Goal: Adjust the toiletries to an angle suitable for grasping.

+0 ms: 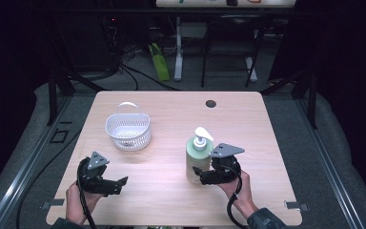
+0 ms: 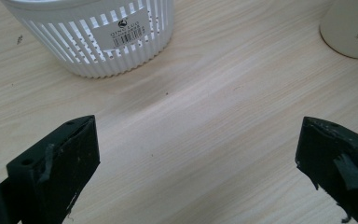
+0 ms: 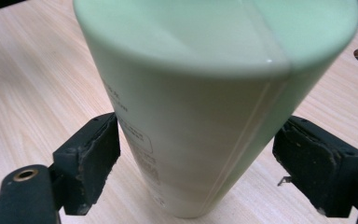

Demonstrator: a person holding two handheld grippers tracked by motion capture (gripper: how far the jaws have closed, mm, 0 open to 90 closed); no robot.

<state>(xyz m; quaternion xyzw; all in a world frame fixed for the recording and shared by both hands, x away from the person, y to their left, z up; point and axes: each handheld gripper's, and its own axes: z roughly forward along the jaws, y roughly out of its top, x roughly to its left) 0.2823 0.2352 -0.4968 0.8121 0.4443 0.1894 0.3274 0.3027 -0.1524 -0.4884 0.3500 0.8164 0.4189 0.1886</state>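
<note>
High view: we saw the pump bottle (image 1: pixel 198 160) upright on the wooden worktop (image 1: pixel 248 124), the right tongs (image 1: pixel 201 177) at its base, probably for a low, steady hold. The slotted white basket (image 1: pixel 128 130) stood well apart.

Left gripper view: the left tongs (image 2: pixel 196 163) were spread over bare woodgrain.

Right gripper view: the jaws flanked the smooth green cylinder; contact we could not tell.
</note>
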